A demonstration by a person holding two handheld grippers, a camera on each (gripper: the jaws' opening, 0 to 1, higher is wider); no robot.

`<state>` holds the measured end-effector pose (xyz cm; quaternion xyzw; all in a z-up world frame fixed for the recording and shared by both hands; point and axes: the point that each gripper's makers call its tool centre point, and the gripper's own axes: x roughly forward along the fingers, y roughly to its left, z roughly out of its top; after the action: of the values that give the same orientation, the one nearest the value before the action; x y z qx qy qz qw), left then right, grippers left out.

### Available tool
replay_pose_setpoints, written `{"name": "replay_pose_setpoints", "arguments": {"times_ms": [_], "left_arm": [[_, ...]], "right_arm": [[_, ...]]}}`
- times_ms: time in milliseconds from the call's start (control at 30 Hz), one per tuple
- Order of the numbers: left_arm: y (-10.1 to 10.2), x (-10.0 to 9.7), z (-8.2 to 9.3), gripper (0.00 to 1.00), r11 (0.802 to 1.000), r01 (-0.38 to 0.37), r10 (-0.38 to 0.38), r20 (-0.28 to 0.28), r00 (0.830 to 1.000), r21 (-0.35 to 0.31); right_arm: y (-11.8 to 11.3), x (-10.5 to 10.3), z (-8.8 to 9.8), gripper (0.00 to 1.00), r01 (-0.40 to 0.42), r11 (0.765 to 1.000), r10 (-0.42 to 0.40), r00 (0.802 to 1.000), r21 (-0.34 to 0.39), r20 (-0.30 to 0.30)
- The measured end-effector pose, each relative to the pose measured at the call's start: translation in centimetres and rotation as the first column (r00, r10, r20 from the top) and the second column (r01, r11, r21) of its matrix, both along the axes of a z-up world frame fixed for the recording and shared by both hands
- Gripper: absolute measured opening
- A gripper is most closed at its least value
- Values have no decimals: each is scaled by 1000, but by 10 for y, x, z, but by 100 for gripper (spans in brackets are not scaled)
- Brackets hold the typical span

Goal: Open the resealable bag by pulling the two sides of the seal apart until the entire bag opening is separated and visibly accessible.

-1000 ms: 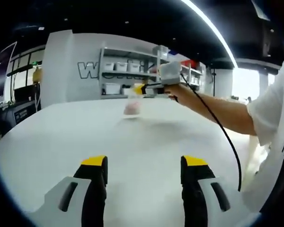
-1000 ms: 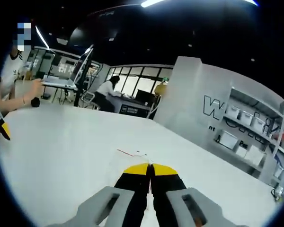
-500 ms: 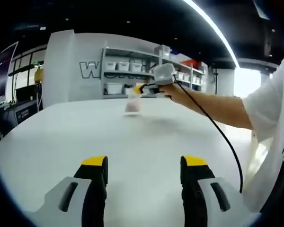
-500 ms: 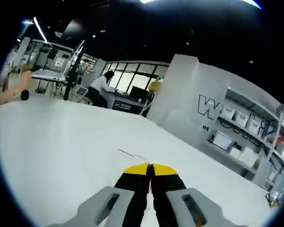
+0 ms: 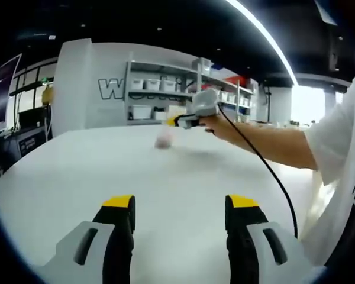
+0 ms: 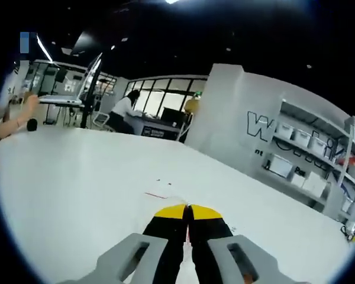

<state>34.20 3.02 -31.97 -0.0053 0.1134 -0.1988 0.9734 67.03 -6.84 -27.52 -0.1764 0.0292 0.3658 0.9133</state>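
- White and broad, the table [image 5: 165, 183] spreads away under both grippers, with a dark ceiling and a long strip light [image 5: 266, 35] overhead.
- Beyond the table's far edge stands a white wall panel with large grey letters [image 5: 115, 89], and beside it a shelf rack [image 5: 165, 89] loaded with white bins; in the right gripper view the same lettered panel [image 6: 266, 127] and rack [image 6: 310, 160] lie off to the right.
- Far back in the right gripper view, a person in a white top [image 6: 123, 107] leans over a dark desk in front of windows.
- Low over the near side of the table hangs the left gripper [image 5: 180, 210], level, its two yellow-tipped jaws standing wide apart with bare table between them.
- Across the table from it, a bare arm [image 5: 266, 142] in a white sleeve reaches towards the shelf rack; its hand holds the right gripper [image 5: 173, 121] out level above the table, a black cable [image 5: 266, 171] trailing back along the arm.
- In its own view the right gripper [image 6: 188, 208] has its jaws pressed together on the top edge of the resealable bag [image 6: 168, 198].
- From the left gripper view the bag [image 5: 164, 141] is a small, blurred, pinkish shape below the right gripper's tips, near the table's far side; whether it touches the table cannot be told.
- A thin red seal line [image 6: 155, 195] runs leftwards from the closed jaws, so the bag's top edge lies roughly crosswise to them; its long axis is too blurred to judge.
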Motion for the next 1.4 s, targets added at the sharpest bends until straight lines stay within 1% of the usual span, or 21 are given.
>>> {"name": "replay_pose_setpoints", "arguments": {"times_ms": [167,233,367,400,433,500,567,667,733,833,933,967,1000,1033,1100,1133,1233,1333,1400], "left_arm": [[0,0,2,61,1000,4,-4,7,1000,0],[0,0,4,61,1000,5,-5,14,1000,-1],[-2,-1,6,61,1000,9,-9,22,1000,-2],[-2,-1,6,61,1000,10,-10,23,1000,-2],[-3,-2,7,61,1000,11,-11,23,1000,-2],[-4,-3,7,61,1000,14,-14,20,1000,-3],[-6,-4,7,61,1000,16,-16,21,1000,-3],[-6,-4,7,61,1000,15,-15,17,1000,-1],[-7,-4,7,61,1000,16,-16,15,1000,-1],[-10,-5,8,61,1000,26,-26,17,1000,-4],[-12,-5,10,61,999,32,-32,22,999,-5],[-13,-5,11,61,999,34,-34,23,999,-6],[-13,-5,11,61,999,35,-35,24,999,-6],[-14,-5,12,61,999,37,-37,26,999,-7],[-15,-5,13,61,999,40,-40,29,999,-10],[-16,-5,13,61,999,41,-41,29,999,-10],[-17,-5,12,61,999,46,-46,29,999,-10],[-19,-6,12,61,999,48,-48,27,998,-9],[-19,-6,12,61,999,48,-48,25,999,-9]], "right_arm": [[-3,-11,-13,0,22,1000,-21,999,17,-41],[-4,-18,-19,0,27,999,-25,998,29,-64],[-6,-31,-24,0,31,998,-28,997,47,-77],[-7,-40,-24,0,35,998,-31,996,48,-80],[-8,-44,-24,0,35,998,-31,996,48,-81],[-11,-45,-26,0,45,998,-40,996,53,-84],[-12,-55,-29,0,48,997,-42,994,63,-97],[-15,-53,-33,0,61,995,-52,993,74,-110],[-19,-59,-36,1,74,994,-64,991,80,-117],[-24,-64,-38,5,92,992,-82,990,83,-116],[-23,-75,-37,9,100,991,-89,990,89,-112],[-24,-70,-37,10,108,990,-97,989,90,-110],[-24,-72,-36,11,112,990,-102,989,91,-107],[-25,-77,-35,12,118,988,-108,989,98,-104],[-24,-92,-38,14,122,986,-109,987,111,-118],[-23,-88,-38,15,123,986,-109,986,116,-123],[-23,-91,-39,21,128,984,-114,987,120,-116],[-28,-93,-37,29,157,977,-142,984,141,-110],[-30,-92,-37,32,169,975,-153,982,143,-115]]}}
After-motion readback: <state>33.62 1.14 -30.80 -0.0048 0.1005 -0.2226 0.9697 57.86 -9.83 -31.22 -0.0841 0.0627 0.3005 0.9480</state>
